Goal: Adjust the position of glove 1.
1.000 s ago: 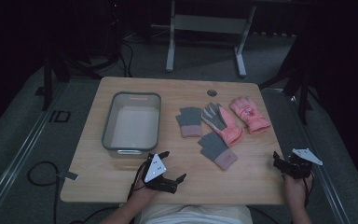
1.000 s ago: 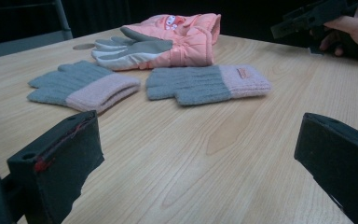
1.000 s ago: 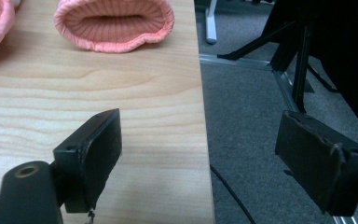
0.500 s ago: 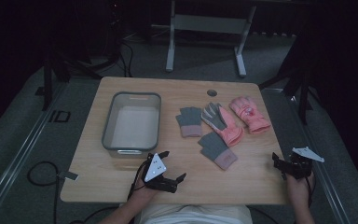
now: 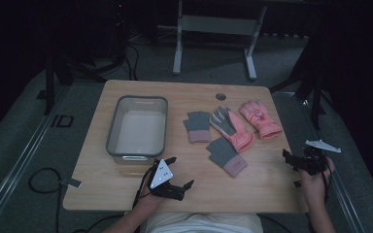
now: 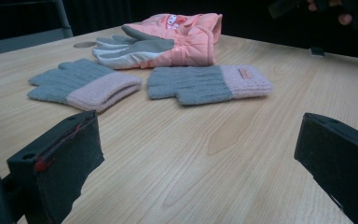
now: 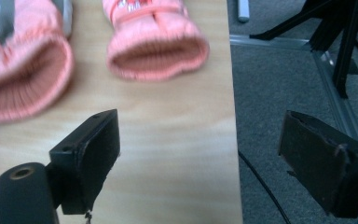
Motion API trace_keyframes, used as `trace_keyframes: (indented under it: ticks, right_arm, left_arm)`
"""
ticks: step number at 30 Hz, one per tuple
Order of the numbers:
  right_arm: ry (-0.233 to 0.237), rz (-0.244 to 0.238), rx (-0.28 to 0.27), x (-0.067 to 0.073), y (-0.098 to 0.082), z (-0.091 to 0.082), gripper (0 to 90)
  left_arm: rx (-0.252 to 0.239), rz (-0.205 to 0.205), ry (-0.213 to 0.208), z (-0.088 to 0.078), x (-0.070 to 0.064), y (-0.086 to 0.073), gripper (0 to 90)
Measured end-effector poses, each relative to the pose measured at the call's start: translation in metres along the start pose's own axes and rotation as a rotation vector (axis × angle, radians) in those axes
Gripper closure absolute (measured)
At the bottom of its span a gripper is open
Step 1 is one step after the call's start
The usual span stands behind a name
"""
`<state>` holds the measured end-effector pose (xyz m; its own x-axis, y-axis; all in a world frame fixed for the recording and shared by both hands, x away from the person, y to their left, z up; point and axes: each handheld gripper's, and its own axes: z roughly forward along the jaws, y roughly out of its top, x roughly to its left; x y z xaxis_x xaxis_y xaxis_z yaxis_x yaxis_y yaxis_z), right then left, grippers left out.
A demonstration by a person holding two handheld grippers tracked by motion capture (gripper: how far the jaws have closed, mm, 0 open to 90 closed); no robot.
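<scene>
Pink padded gloves (image 5: pixel 260 118) near the desk's far right edge look soft and light, so we would pinch a cuff, with our left gripper (image 5: pixel 175 177) and right gripper (image 5: pixel 296 167) both gaping wide, empty.

Dim room with a grey carpeted floor (image 5: pixel 24 160), a light wooden desk (image 5: pixel 126 191) with a round cable hole (image 5: pixel 221 96), a pale metal frame (image 5: pixel 213 24) beyond it, black stand legs (image 5: pixel 58 77) at both sides, dark cables (image 5: pixel 41 177) trailing across the carpet.
</scene>
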<state>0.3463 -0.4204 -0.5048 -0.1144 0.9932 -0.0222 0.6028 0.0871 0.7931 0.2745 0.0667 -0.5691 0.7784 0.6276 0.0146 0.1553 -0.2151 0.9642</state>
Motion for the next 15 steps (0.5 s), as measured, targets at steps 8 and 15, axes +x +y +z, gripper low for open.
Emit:
trace_keyframes:
  ticks: [8,15]
  right_arm:
    - [0.036,-0.018,-0.040,0.018,0.037,-0.005,10.6]
    - [0.078,-0.063,-0.090,0.034,0.063,-0.011,10.6]
  left_arm:
    - [0.000,0.001,-0.006,0.000,0.000,0.000,0.1]
    - [0.002,-0.001,-0.010,0.000,0.001,0.000,0.2]
